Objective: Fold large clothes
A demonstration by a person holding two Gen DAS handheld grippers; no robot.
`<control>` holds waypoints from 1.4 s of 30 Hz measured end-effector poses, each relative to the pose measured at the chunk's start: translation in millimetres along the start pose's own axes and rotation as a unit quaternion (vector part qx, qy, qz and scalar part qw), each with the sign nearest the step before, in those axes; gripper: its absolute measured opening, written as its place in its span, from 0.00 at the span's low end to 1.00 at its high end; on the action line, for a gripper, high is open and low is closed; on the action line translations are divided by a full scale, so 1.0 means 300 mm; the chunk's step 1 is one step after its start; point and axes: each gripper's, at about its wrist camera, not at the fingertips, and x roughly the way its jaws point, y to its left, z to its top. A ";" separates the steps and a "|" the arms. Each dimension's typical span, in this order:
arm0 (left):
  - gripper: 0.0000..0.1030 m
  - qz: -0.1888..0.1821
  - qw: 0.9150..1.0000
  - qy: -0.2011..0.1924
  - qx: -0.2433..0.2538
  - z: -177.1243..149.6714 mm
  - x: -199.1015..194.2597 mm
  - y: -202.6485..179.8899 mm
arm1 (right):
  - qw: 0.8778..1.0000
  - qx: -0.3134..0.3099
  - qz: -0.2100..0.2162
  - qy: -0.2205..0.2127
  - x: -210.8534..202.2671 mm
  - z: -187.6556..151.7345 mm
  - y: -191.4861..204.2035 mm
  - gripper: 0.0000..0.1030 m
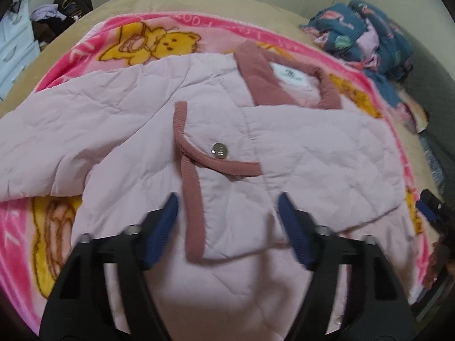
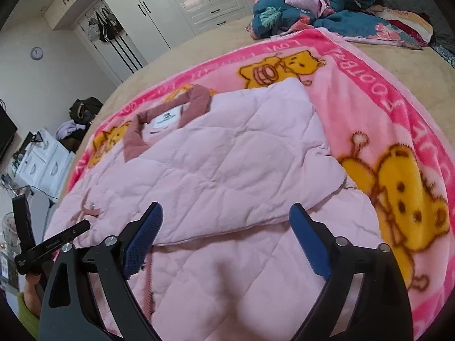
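A pale pink quilted jacket (image 1: 298,147) with dusty-rose ribbed trim lies spread on a pink bear-print blanket (image 1: 159,42). Its collar with a white label (image 1: 293,76) points away from me. One sleeve is folded across the chest, and a metal snap button (image 1: 220,151) shows on a flap. My left gripper (image 1: 227,199) is open and empty, hovering just above the jacket's front. In the right wrist view the jacket (image 2: 227,164) shows its folded sleeve. My right gripper (image 2: 226,213) is open and empty above the jacket's lower part.
The blanket (image 2: 384,91) covers a beige bed (image 2: 199,48). A heap of dark blue patterned bedding (image 1: 366,34) lies at the bed's far corner. White wardrobes (image 2: 170,5) and a white drawer unit (image 2: 45,162) stand beyond. The left gripper's body (image 2: 42,244) shows at the left edge.
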 end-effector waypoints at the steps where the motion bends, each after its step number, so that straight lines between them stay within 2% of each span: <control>1: 0.73 0.004 1.000 -0.004 0.003 -0.003 -0.011 -0.003 | 1.000 0.005 0.006 -0.006 -0.020 -0.007 0.007 0.96; 2: 0.74 0.009 1.000 -0.008 0.006 -0.008 -0.024 -0.004 | 1.000 0.005 0.012 -0.008 -0.030 -0.010 0.011 0.96; 4: 0.87 0.007 1.000 -0.012 0.004 -0.013 -0.048 -0.002 | 1.000 0.004 0.012 -0.014 -0.053 -0.018 0.022 0.96; 6: 0.91 0.009 1.000 -0.015 0.002 -0.019 -0.072 0.003 | 1.000 0.004 0.009 -0.019 -0.070 -0.022 0.028 0.96; 19: 0.91 0.023 0.999 -0.034 -0.011 -0.049 -0.164 0.081 | 0.999 -0.022 0.005 -0.029 -0.113 -0.046 0.149 0.96; 21: 0.91 0.035 0.998 -0.038 -0.019 -0.049 -0.179 0.102 | 0.999 -0.033 0.004 -0.031 -0.116 -0.046 0.183 0.96; 30: 0.91 0.032 0.996 -0.061 -0.047 -0.041 -0.250 0.204 | 0.997 -0.068 0.012 -0.037 -0.101 -0.052 0.341 0.96; 42: 0.91 0.052 0.990 -0.079 -0.108 -0.036 -0.309 0.380 | 0.991 -0.121 0.053 -0.032 -0.055 -0.059 0.595 0.96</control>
